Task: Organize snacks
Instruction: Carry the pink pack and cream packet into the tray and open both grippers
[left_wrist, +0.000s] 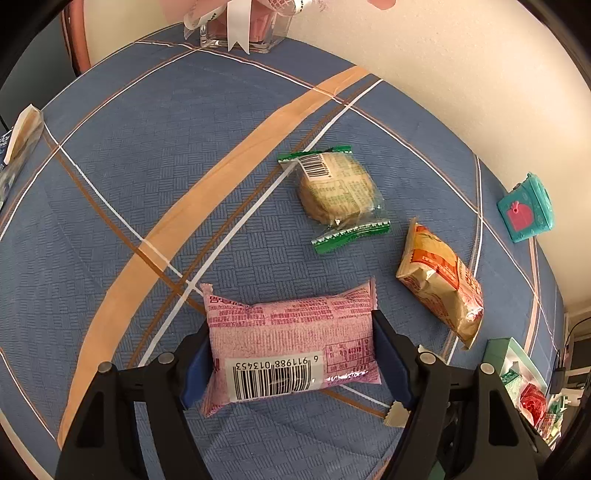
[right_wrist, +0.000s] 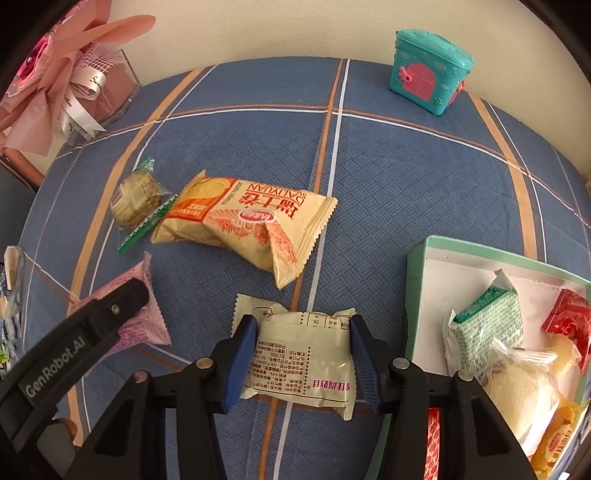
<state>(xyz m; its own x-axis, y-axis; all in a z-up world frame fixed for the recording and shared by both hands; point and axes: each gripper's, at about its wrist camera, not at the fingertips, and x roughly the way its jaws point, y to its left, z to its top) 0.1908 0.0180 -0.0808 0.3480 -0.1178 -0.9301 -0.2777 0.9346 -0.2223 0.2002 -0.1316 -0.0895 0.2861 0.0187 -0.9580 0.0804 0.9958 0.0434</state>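
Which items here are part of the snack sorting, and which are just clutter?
Job:
- pink snack packet, in left tongs
- white snack packet, in right tongs
- clear green-ended biscuit packet
- yellow-orange snack bag
- green-rimmed white box, already holding snacks

Clutter:
- teal toy house with pink door
- glass vase with pink ribbon bouquet

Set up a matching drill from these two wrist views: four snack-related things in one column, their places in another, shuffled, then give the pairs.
Things:
1. pink snack pack
2. cream snack pack
3. green-ended biscuit pack
4. green-and-white wrapped snack

Places:
A. inside the open box
B. between the right gripper pads
C. loose on the blue cloth, beside the orange pastry pack
D. between the left gripper pads

Pairs: 1-D, 2-B, 3-C, 4-A
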